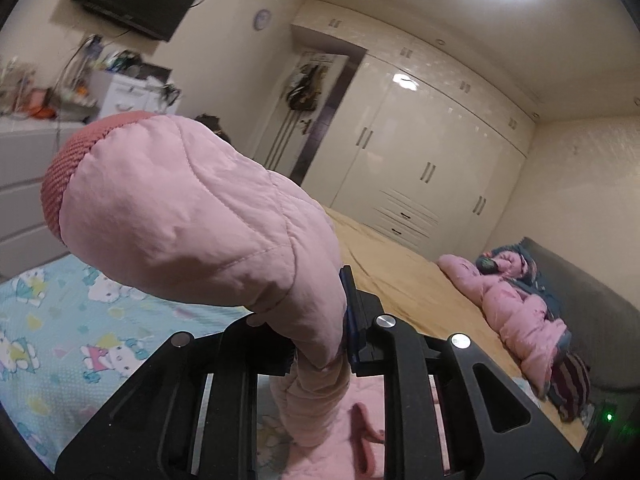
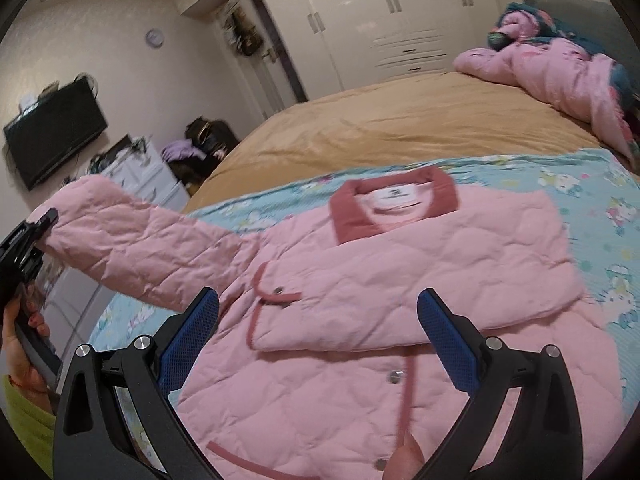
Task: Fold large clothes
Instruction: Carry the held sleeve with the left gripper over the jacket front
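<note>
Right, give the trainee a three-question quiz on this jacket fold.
1. True or false: the left tool is shut on the jacket sleeve.
2. The right tool is: A) open and holding nothing, B) clamped on the collar, C) out of view.
3. What colour is the jacket trim?

Key: 1 true. 2 A. 3 darker pink-red.

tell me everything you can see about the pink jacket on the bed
The pink jacket is quilted and puffy-looking, with a darker pink ribbed collar, dark pink piping and metal snaps. It lies front up on the cartoon-print sheet, one sleeve folded across its chest. The other sleeve is lifted off the bed, clamped in the left gripper.
</note>
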`<state>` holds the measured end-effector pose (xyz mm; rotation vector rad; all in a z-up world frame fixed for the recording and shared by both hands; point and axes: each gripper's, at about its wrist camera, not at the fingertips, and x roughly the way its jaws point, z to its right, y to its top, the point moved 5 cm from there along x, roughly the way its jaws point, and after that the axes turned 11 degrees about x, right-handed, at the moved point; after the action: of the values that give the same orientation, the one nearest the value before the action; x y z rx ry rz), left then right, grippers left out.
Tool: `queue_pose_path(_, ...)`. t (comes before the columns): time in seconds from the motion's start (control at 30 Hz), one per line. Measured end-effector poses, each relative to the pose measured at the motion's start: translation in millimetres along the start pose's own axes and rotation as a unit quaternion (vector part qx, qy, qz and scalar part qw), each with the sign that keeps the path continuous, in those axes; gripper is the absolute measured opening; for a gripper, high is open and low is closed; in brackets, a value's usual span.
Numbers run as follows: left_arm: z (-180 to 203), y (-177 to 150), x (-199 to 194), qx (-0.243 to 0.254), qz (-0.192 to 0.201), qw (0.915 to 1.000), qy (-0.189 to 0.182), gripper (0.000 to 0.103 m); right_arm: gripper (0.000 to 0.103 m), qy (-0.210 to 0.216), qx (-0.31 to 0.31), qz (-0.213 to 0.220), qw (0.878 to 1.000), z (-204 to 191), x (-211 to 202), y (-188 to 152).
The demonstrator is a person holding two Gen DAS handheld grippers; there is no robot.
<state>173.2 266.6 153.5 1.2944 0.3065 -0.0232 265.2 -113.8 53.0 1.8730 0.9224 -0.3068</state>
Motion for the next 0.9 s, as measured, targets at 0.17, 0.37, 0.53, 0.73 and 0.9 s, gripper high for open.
queue_pose_path(0.17,42,8,5,0.030,-0.002,0.9993,-0.023,0.012,0.099,-0.015,0.034,0.017,0.999,37,-23,10)
queue_pose_path(0.37,89,6,17,0.063,-0.016,0.9968,-0.046,0.011,0.099,-0.028,0.065,0.031,0.997,74,-46,13)
queue_pose_path(0.53,127,-2,29,0.088,-0.027,0.9933,-0.070,0.011,0.099,-0.036,0.081,0.041,0.995,95,-59,15)
queue_pose_path(0.73,175,-21,46,0.125,-0.052,0.9856,-0.100,0.011,0.099,-0.043,0.098,0.052,0.993,118,-72,18)
queue_pose_path(0.9,213,-49,64,0.152,-0.084,0.9760,-0.131,0.011,0.099,-0.049,0.116,0.060,0.990,138,-82,20)
